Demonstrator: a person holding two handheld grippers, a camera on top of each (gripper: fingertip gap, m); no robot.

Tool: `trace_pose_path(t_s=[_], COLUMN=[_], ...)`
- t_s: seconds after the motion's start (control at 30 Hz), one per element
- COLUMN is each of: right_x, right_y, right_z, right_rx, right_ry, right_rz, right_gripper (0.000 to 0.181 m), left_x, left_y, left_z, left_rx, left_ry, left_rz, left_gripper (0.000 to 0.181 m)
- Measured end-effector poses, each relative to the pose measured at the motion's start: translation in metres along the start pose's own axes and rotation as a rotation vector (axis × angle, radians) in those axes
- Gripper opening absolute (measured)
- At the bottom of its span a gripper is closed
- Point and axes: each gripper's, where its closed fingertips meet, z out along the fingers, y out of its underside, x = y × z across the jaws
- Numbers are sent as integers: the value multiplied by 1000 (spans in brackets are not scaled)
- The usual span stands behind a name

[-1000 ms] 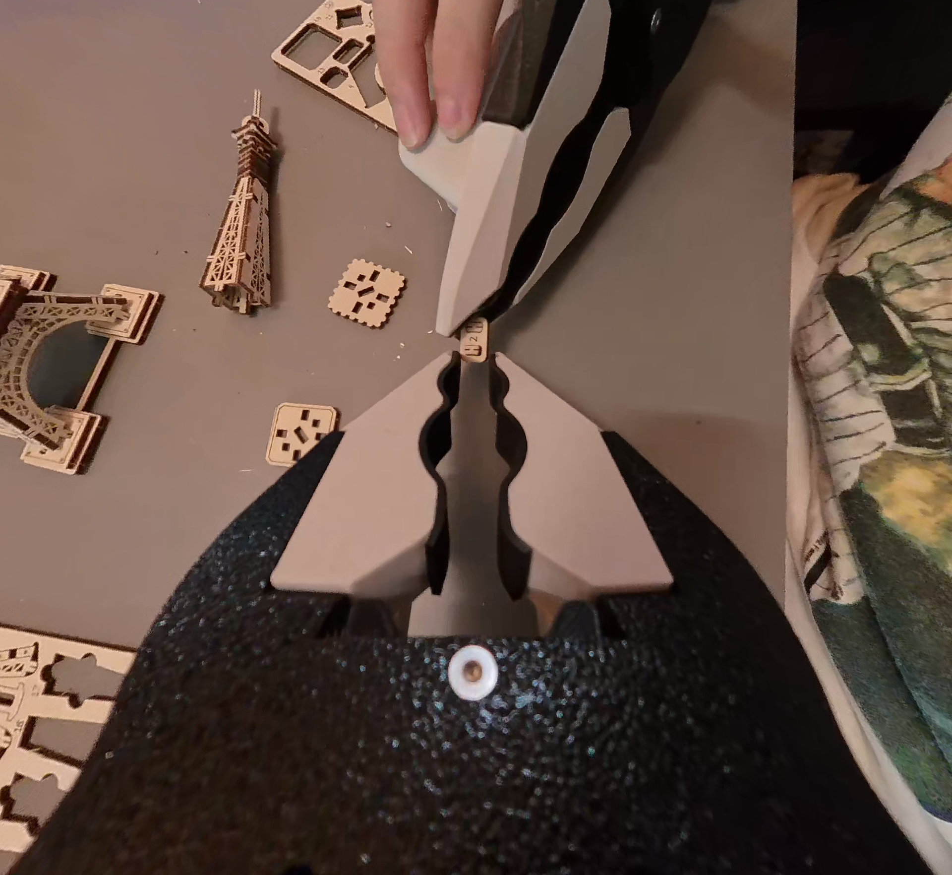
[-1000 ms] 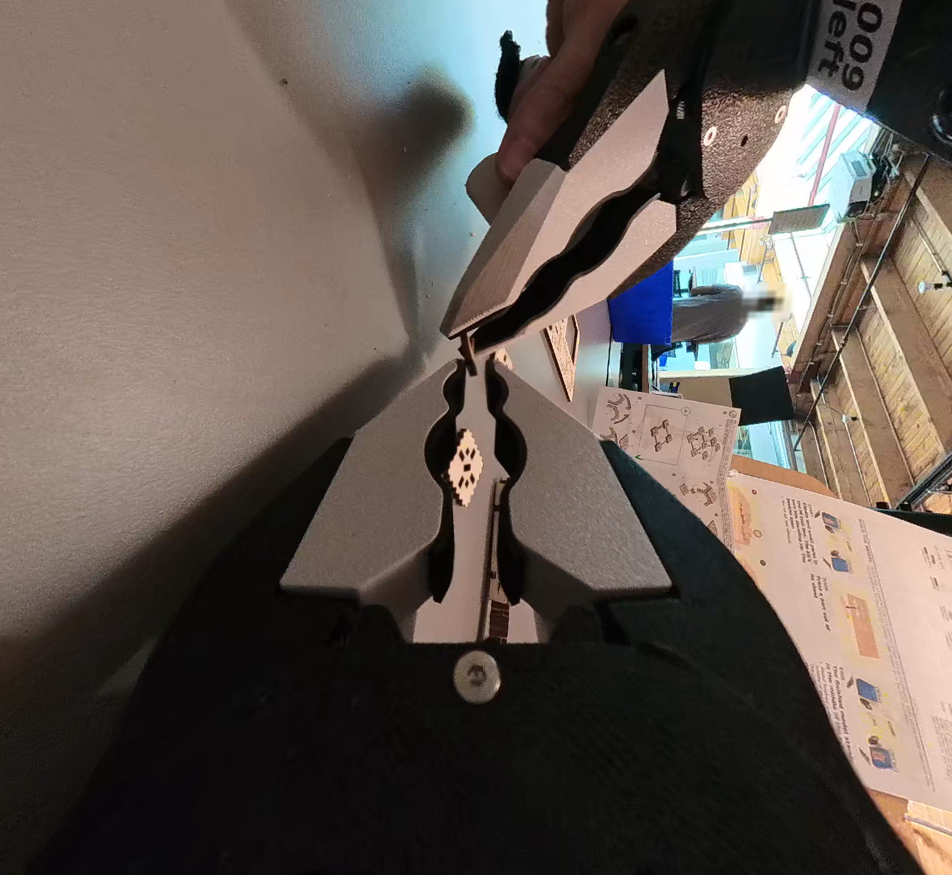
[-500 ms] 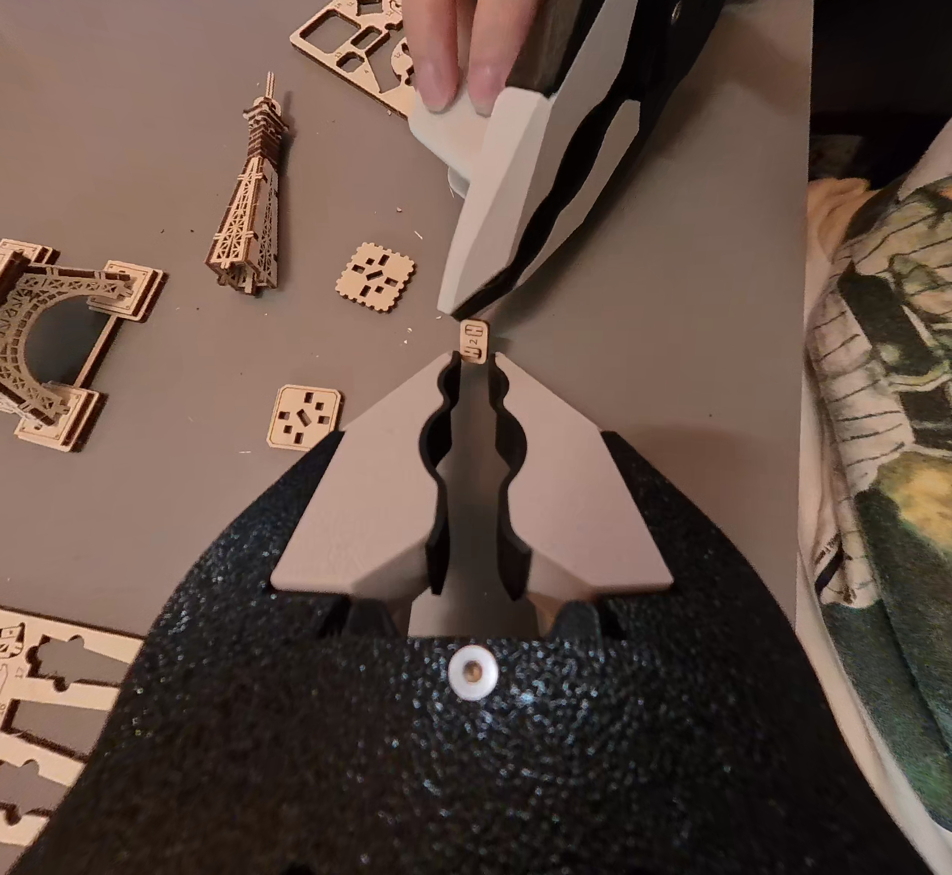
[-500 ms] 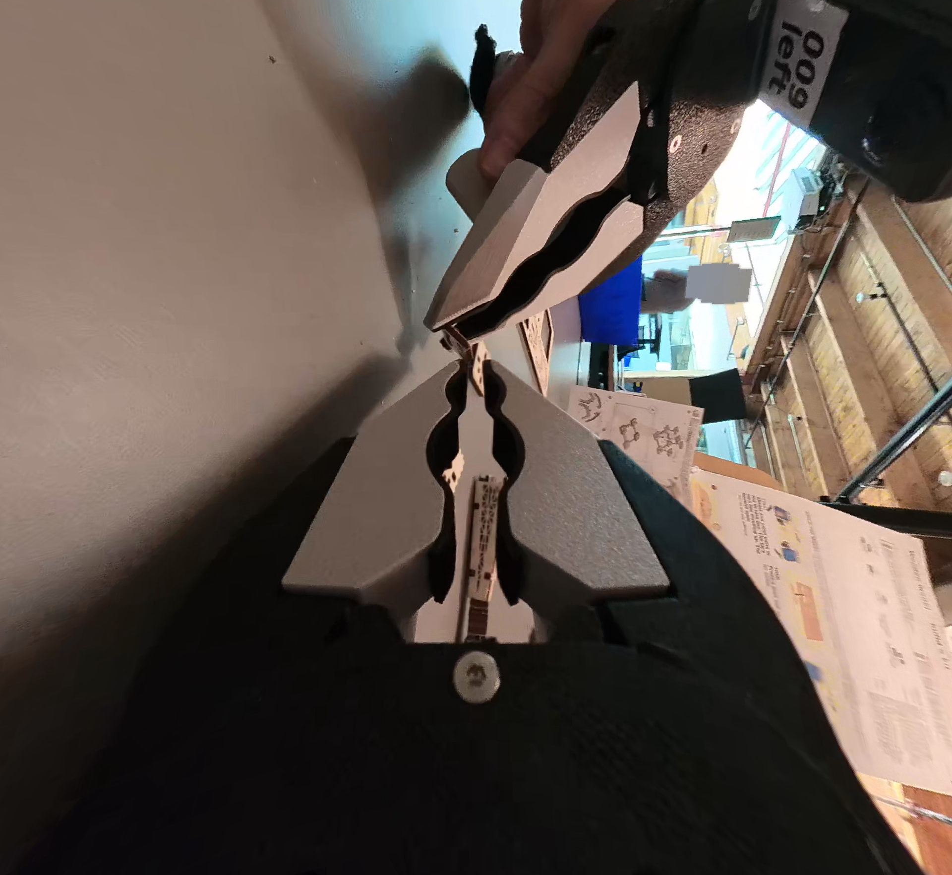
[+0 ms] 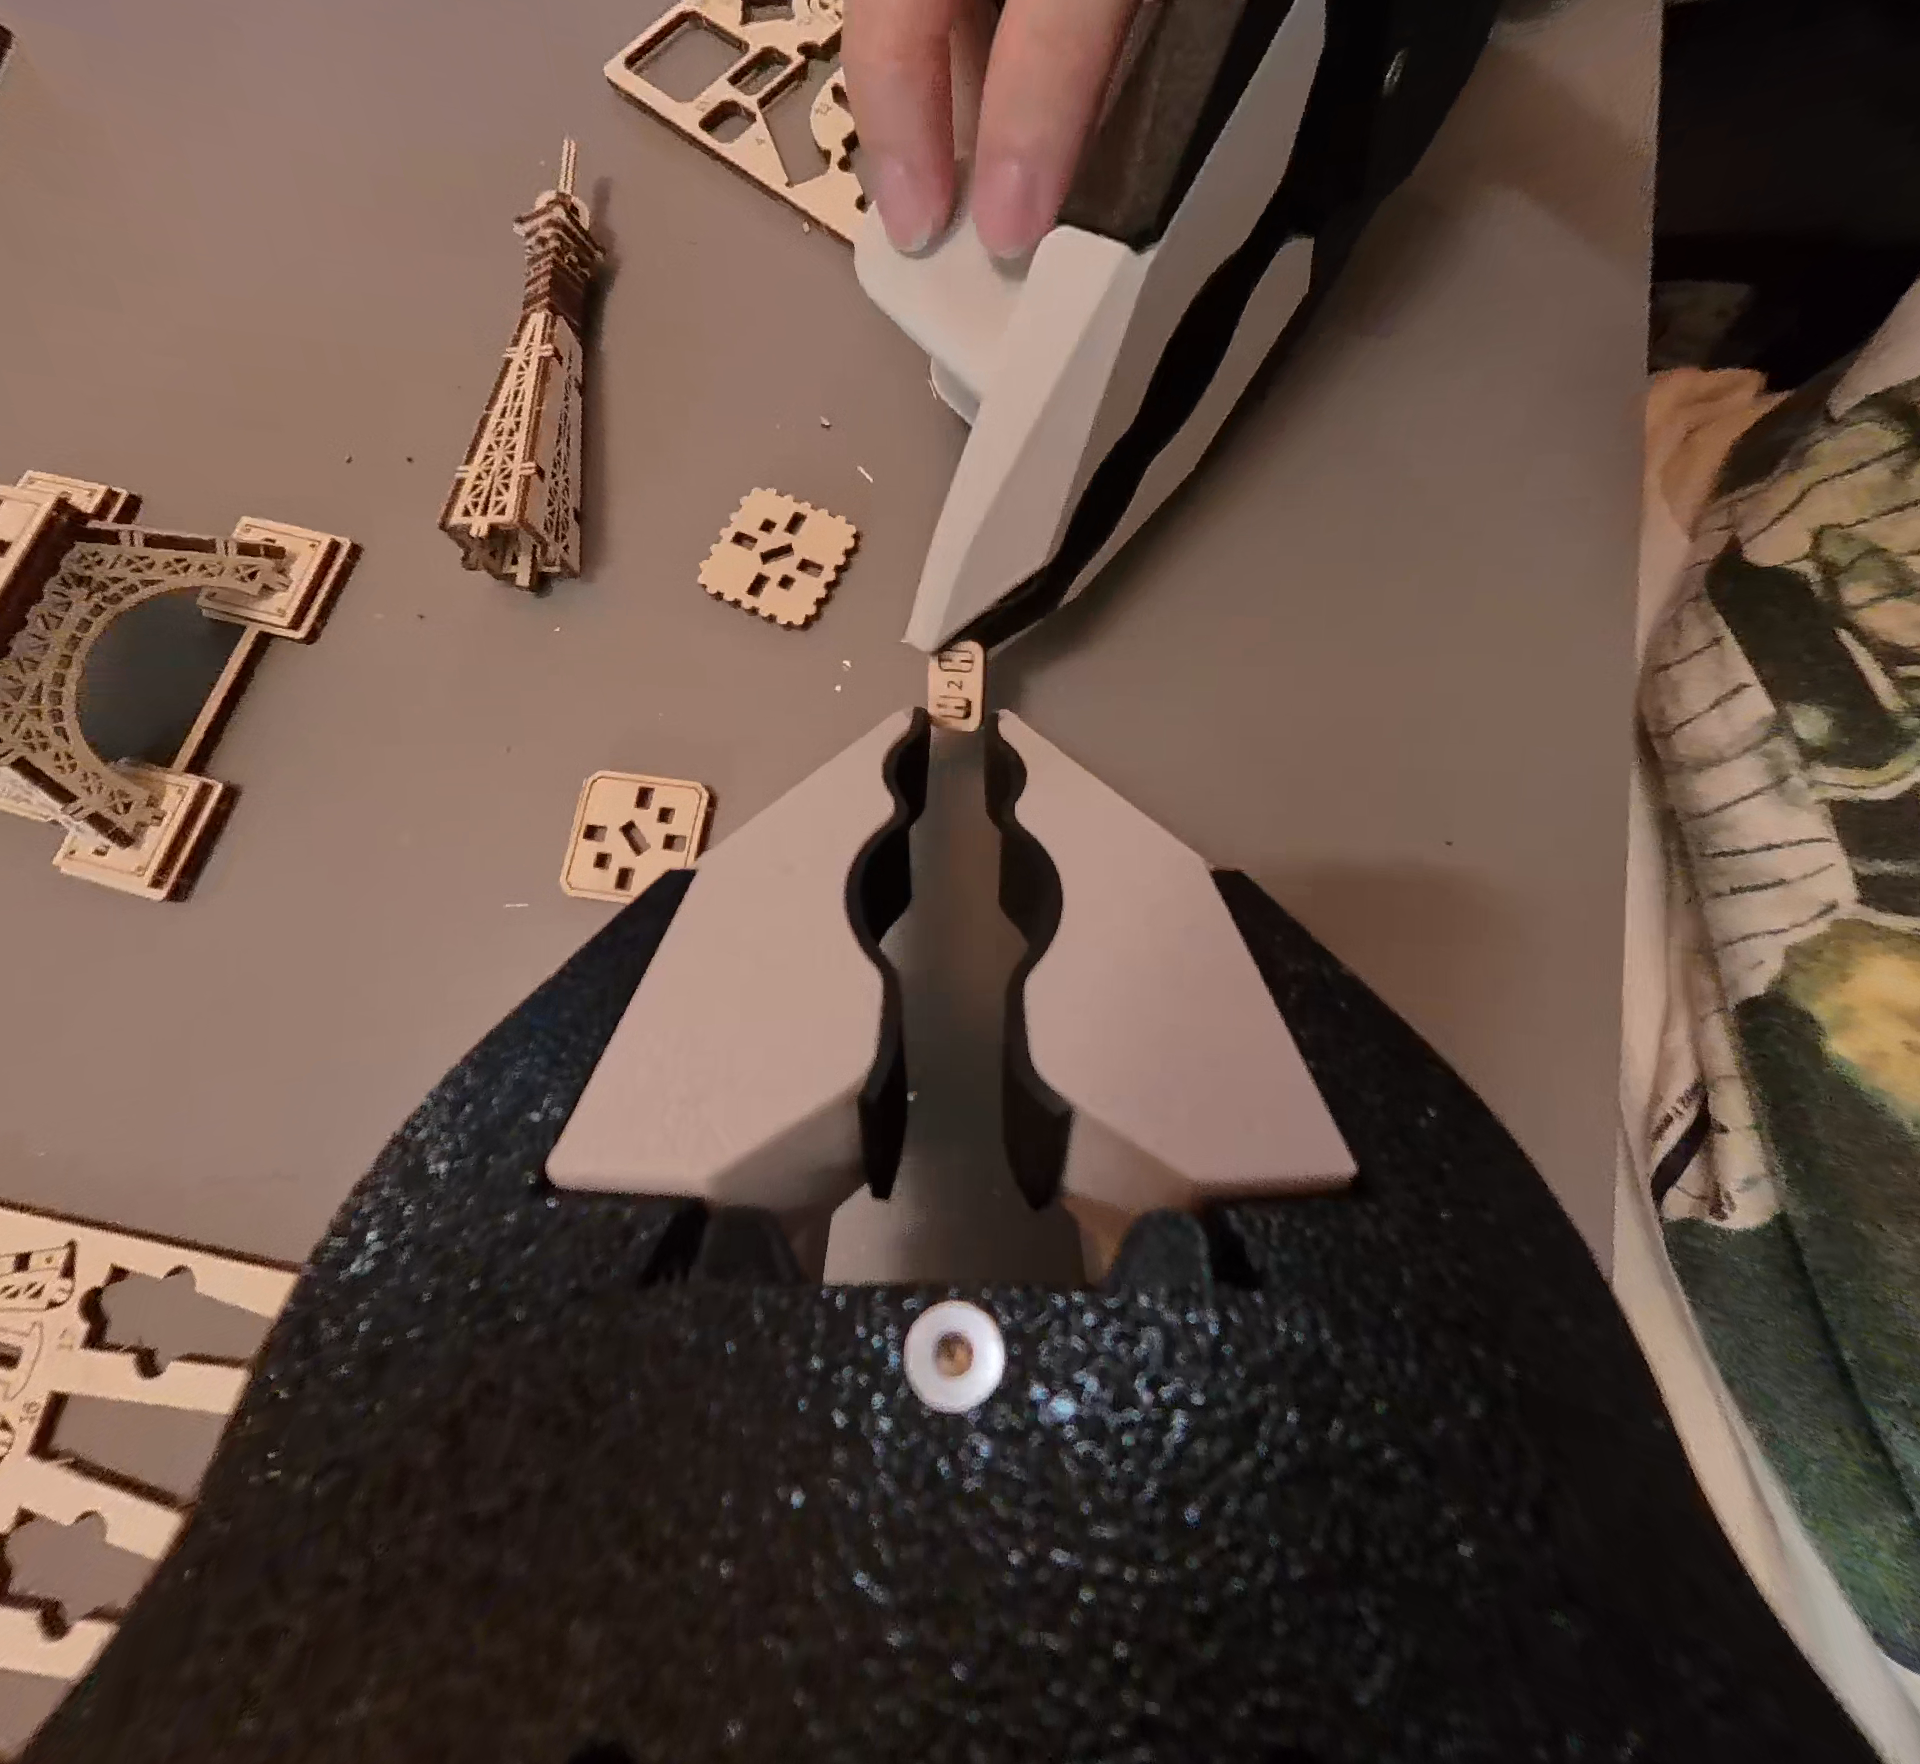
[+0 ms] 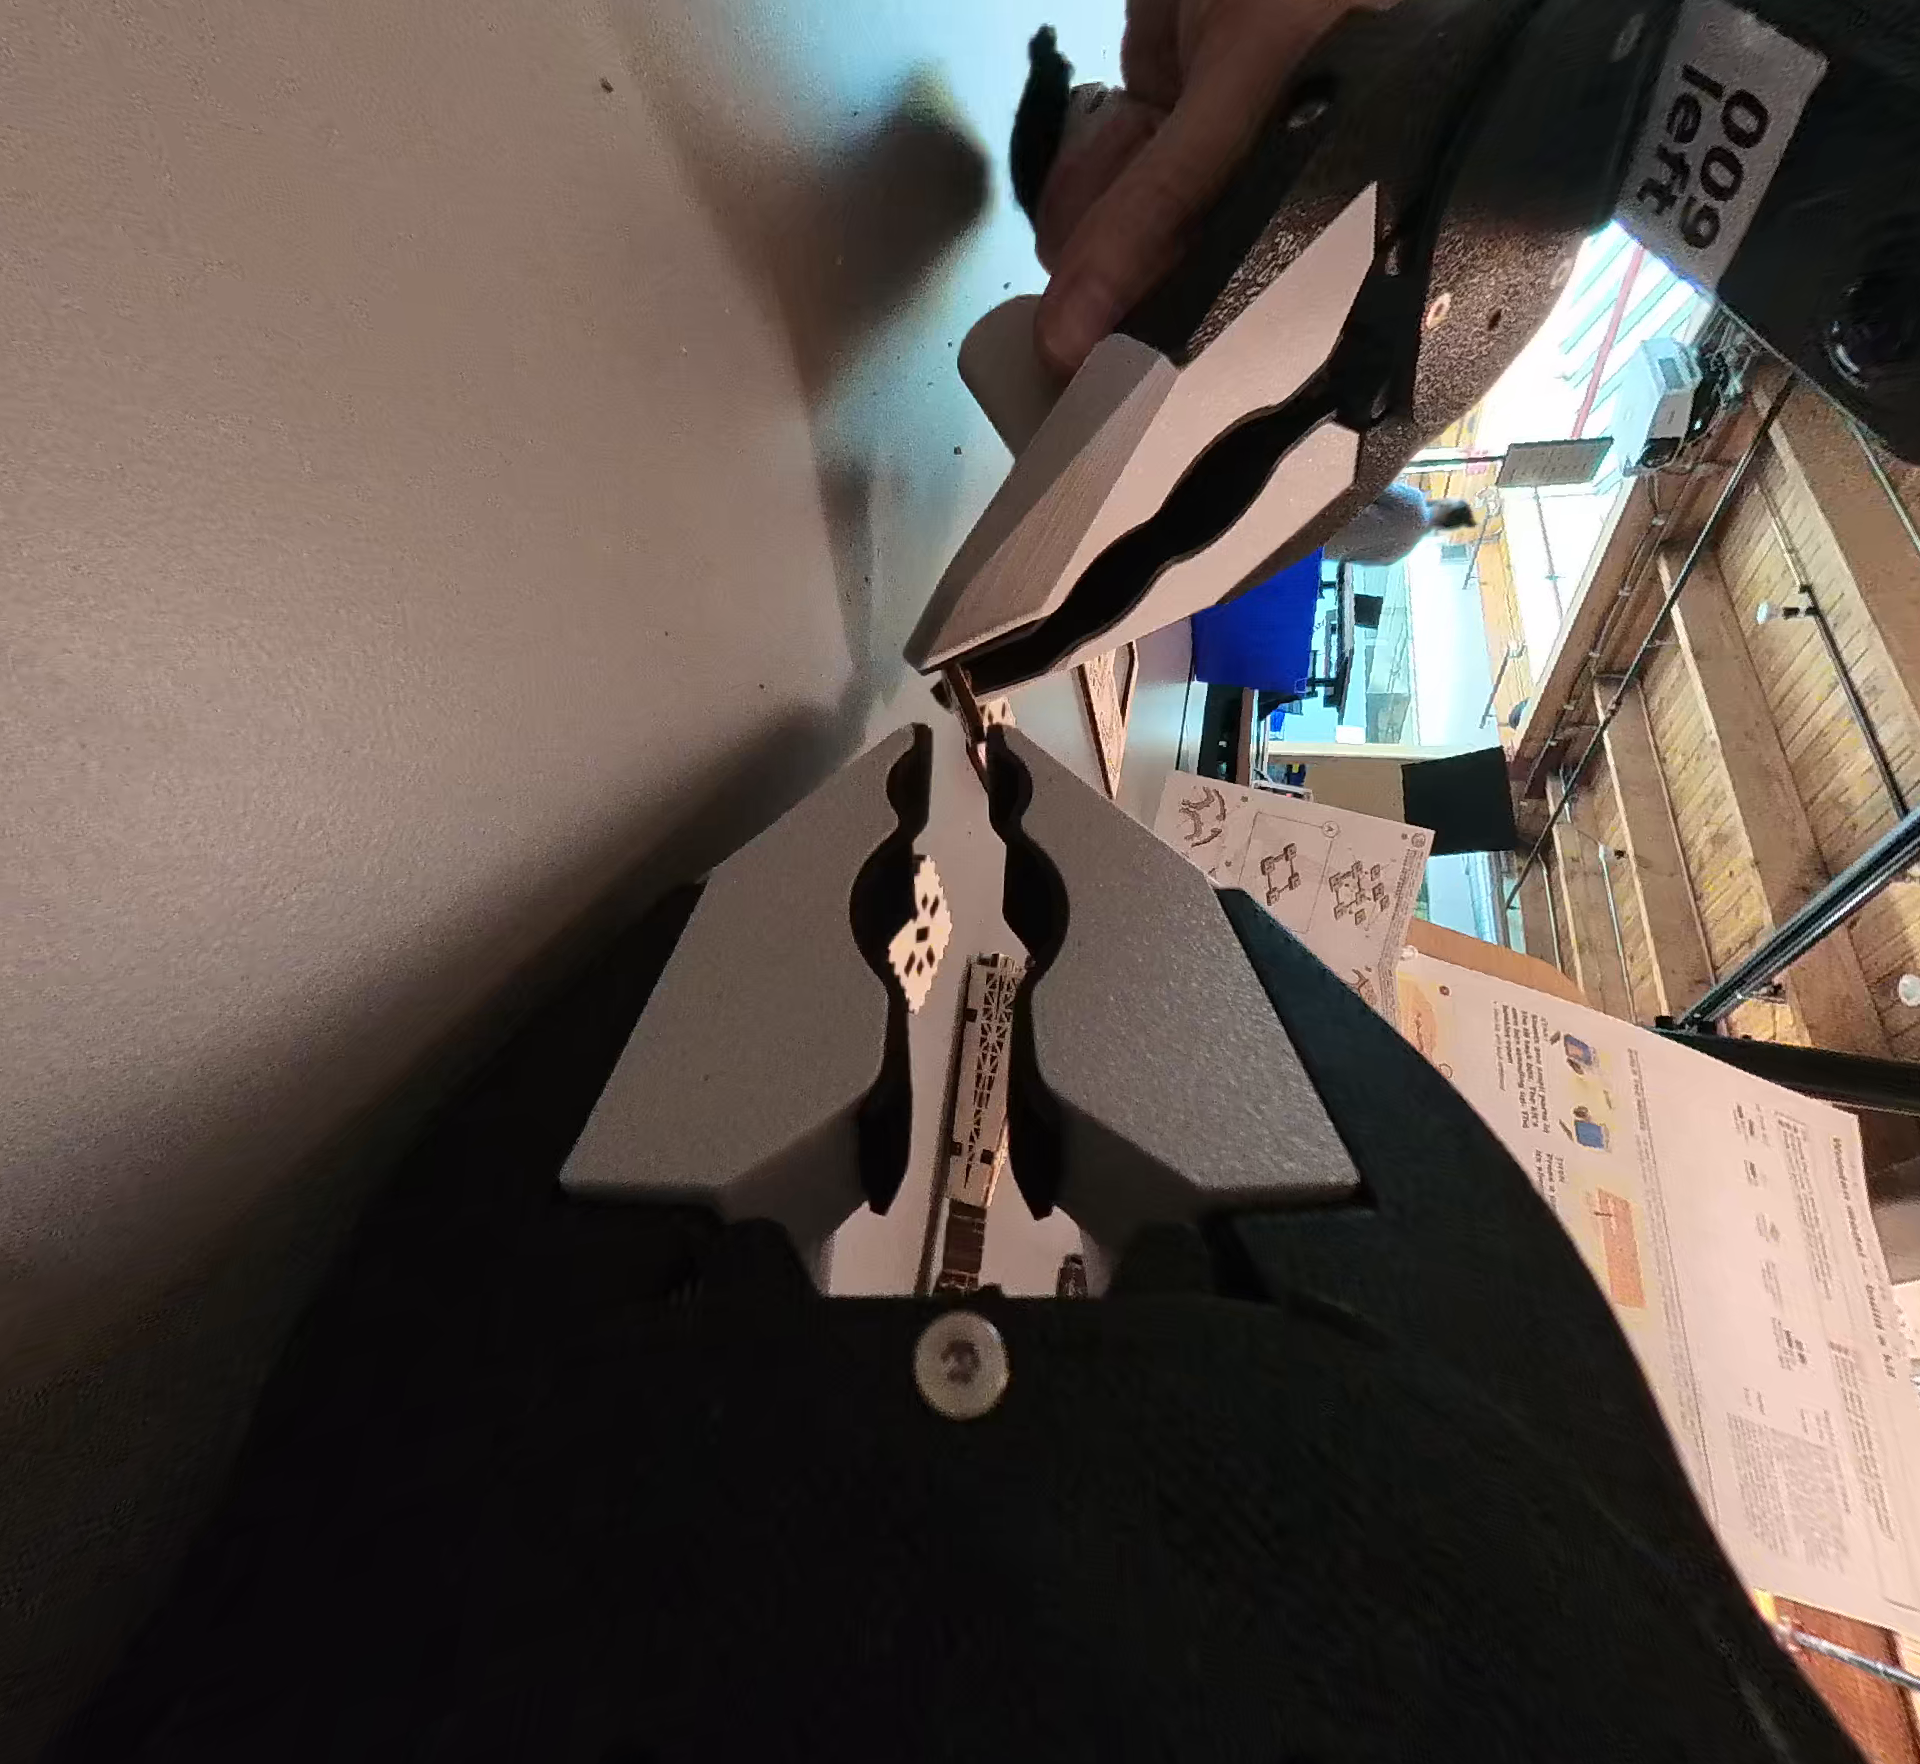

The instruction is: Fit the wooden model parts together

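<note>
My left gripper (image 5: 958, 722) is shut on a small flat wooden piece (image 5: 958, 686), pinched by its edges at the very fingertips, a little above the grey table (image 5: 1299, 727). My right gripper (image 5: 940, 649) comes in from the upper right with its tips touching the piece's far end. In the right wrist view the piece (image 6: 966, 712) shows edge-on. It sticks out of the left gripper (image 6: 935, 665) and reaches between the tips of my right gripper (image 6: 953, 743). The right gripper stands narrowly open with nothing clamped.
On the table lie a wooden tower spire (image 5: 530, 426), an arched tower base (image 5: 114, 665), two square slotted plates (image 5: 779, 571) (image 5: 636, 836) and punched-out sheets (image 5: 748, 52) (image 5: 94, 1382). Instruction sheets (image 6: 1662, 1247) lie further off. The table edge and a person's clothing (image 5: 1787, 883) are at the right. Both grippers' tips are close together, under 4 cm apart.
Half a second ago the right gripper's tips stood just clear of the piece. Now they touch its far end again. The left gripper has kept hold of the piece.
</note>
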Motion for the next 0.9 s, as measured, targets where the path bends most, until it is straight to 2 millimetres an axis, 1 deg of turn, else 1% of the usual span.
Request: trace_pose_path(t_s=[0.1, 0.17, 0.4, 0.6, 0.9], right_x=[-2, -4, -10, -11, -12], right_y=[-1, 1, -5, -5, -6], right_z=[1, 2, 4, 5, 4], right_rx=[-7, -24, -14, -21, -23], right_ry=[2, -5, -51, -68, -71], right_rz=[-44, -80, -114, -105, -113], right_gripper=[1, 1, 1, 1, 1], left_x=[-1, -1, 2, 2, 4], left_y=[2, 4, 8, 2, 3], left_z=[2, 2, -2, -5, -3], left_rx=[-26, -32, -24, 10, 7], left_ry=[-11, -14, 18, 37, 53], left_rz=[17, 18, 17, -4, -7], left_gripper=[8, 8, 13, 9, 2])
